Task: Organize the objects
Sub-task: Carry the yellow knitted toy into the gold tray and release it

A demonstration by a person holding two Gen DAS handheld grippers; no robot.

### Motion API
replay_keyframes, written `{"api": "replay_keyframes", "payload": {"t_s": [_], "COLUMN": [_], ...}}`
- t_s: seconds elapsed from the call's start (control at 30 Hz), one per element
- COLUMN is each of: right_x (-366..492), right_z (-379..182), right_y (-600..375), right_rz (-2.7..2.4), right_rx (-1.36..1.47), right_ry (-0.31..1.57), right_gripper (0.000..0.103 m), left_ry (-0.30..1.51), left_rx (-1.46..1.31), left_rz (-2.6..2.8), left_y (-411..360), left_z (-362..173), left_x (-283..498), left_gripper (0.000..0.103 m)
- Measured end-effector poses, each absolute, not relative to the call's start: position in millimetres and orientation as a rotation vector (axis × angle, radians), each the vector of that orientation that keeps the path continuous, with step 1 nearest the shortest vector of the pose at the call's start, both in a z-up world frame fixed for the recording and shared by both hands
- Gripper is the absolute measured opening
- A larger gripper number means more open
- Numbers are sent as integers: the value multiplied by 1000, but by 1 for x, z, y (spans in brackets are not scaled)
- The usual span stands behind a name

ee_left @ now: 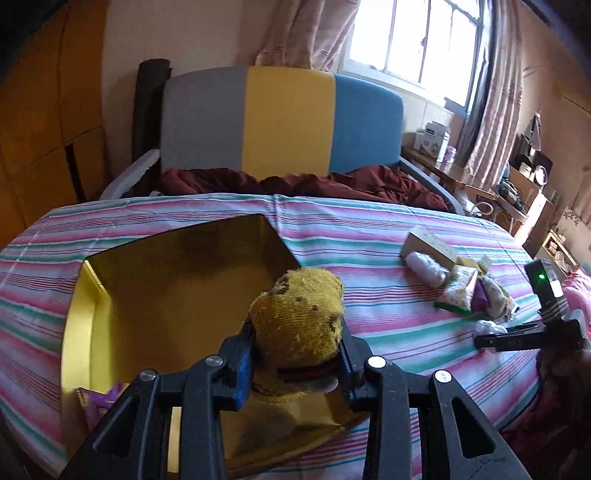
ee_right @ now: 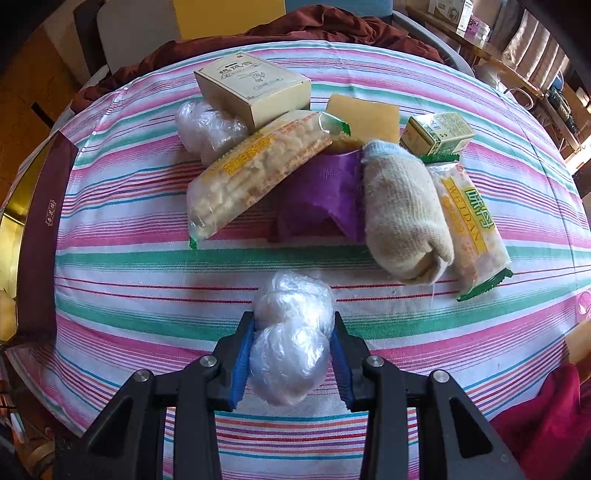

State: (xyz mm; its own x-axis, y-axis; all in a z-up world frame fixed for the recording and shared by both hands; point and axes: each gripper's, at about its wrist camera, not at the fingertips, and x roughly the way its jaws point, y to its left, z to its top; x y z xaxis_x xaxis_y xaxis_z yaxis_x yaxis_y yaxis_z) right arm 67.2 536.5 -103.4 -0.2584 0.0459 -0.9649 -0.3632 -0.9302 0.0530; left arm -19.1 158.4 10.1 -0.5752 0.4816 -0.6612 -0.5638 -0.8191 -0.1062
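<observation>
Left fingers (ee_left: 297,354) gripping a yellow knit bundle (ee_left: 299,314) — hanging over the gold box (ee_left: 177,280) | right fingers (ee_right: 293,354) clamping a clear plastic-wrapped bundle (ee_right: 291,339) — resting on the striped cloth (ee_right: 147,306), item pile (ee_right: 332,177) lying at 12 o'clock

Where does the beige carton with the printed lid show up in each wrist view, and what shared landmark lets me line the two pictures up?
Left wrist view: the beige carton lies right of centre, at the far end of the pile on the striped cloth.
Right wrist view: the beige carton sits top centre, at the pile's far edge, beside a clear plastic bundle.
Shared landmark: the maroon blanket past the cloth's far edge.
</observation>
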Motion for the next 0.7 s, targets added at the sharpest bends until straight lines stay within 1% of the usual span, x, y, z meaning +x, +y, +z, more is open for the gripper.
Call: {"api": "replay_keyframes", "payload": {"t_s": [0.13, 0.3, 0.53, 0.57, 0.63, 0.67, 0.7], "right_x": [68, 68, 70, 70, 70, 70, 70], "right_z": [-103, -103, -104, -104, -104, -104, -104], "right_y": [534, 535, 530, 530, 531, 531, 531], "right_rz": [2270, 2271, 2270, 2270, 2270, 2270, 2270], "right_rx": [-1726, -1726, -1726, -1726, -1726, -1725, -1725], "right_ry": [376, 375, 373, 373, 373, 373, 373], "right_gripper": [38, 38, 38, 38, 38, 38, 38], "left_ry": [158, 187, 183, 183, 192, 189, 193], "left_rx": [-982, -1085, -1253, -1266, -1279, -1268, -1256], "left_rz": [2449, 2542, 2585, 2582, 2594, 2603, 2616], "left_y": [119, 77, 51, 51, 51, 50, 49], "left_z": [5, -20, -60, -63, -66, -65, -64], "left_x": [-51, -91, -119, -121, -122, -122, -121], "left_gripper": [38, 38, 39, 41, 41, 44, 49]}}
